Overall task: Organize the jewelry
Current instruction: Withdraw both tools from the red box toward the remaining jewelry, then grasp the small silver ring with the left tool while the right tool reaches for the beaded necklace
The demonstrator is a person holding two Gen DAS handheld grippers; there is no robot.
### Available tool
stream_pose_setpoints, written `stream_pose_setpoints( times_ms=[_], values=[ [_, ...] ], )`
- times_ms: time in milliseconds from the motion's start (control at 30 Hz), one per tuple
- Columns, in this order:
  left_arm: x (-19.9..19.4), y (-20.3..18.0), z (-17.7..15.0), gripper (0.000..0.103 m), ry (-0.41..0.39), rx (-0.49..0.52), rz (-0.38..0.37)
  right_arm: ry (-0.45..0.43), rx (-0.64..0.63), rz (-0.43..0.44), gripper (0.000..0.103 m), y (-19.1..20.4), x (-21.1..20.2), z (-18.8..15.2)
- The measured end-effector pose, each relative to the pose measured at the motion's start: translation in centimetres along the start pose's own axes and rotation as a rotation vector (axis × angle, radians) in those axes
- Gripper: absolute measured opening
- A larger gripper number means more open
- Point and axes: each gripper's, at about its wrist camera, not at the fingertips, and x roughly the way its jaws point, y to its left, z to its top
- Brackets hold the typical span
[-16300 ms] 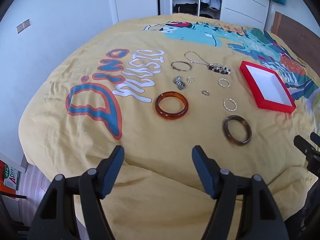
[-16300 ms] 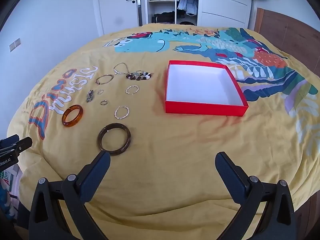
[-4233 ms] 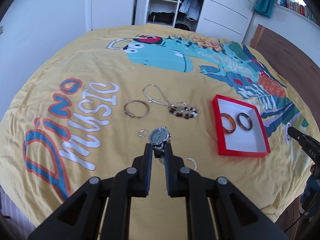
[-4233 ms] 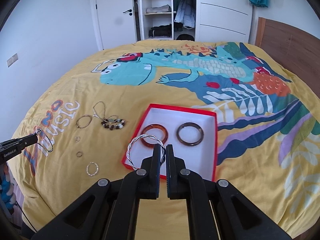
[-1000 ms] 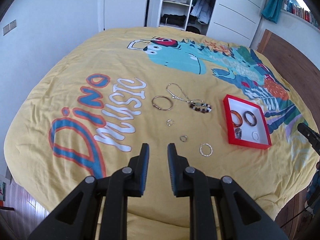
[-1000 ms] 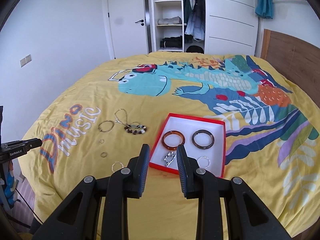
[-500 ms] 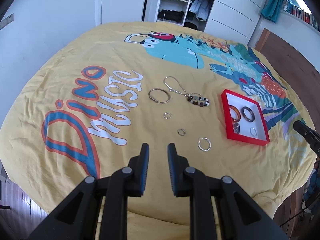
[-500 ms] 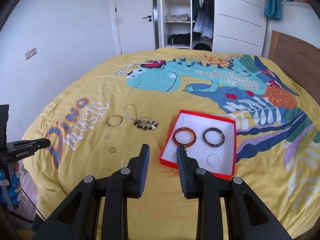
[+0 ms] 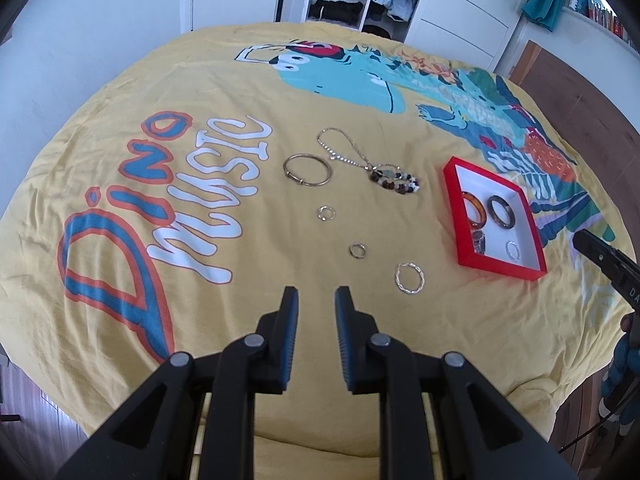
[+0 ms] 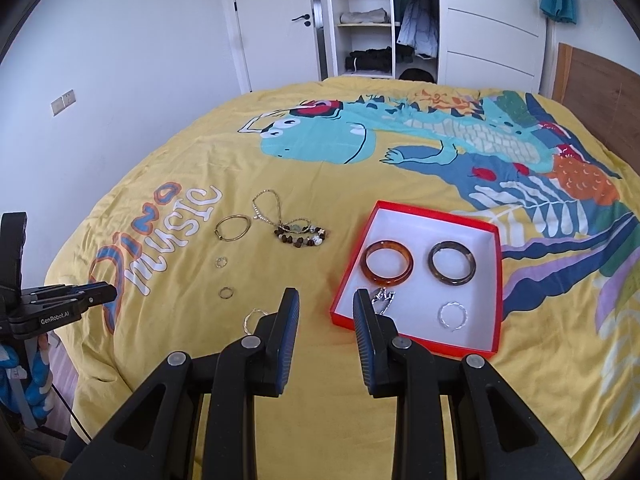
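A red box (image 9: 451, 196) (image 10: 498, 272) on the yellow bed holds an amber bangle (image 10: 386, 267), a dark bangle (image 10: 451, 267), a watch (image 10: 382, 298) and a twisted silver ring (image 10: 452, 315). On the bedspread lie a twisted silver hoop (image 9: 409, 278), two small rings (image 9: 357, 250) (image 9: 326, 213), a gold bangle (image 9: 307, 170), a chain (image 9: 340, 148) and a beaded bracelet (image 9: 394, 182). My left gripper (image 9: 313, 300) is open and empty, above the bed just short of the small ring. My right gripper (image 10: 326, 304) is open and empty at the box's near left corner.
The bedspread (image 10: 320, 168) carries a dinosaur print and lettering. A wardrobe (image 10: 400, 20) and door (image 10: 276, 20) stand at the back, a wooden headboard (image 10: 600, 76) on the right. The bed's edge drops to the floor at the left.
Both grippers have moved lower and closer to the bed. The left one has come nearer the loose rings; the right one has neared the box's corner. Both jaws have stayed open.
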Motion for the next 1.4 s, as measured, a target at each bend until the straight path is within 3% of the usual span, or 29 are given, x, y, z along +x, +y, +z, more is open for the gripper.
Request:
stream_pose_setpoints(
  times_ms=[767,1400],
  values=[
    [5.8,0.8,-0.2,0.018,0.097,-0.03,-0.003,0.091,0.002,0.082,0.028,0.4,6.4,-0.3],
    [8.6,0.6,0.6,0.018,0.13,-0.038,-0.018,0.123,-0.019,0.144,0.028,1.5,9.2,0.1]
  ],
)
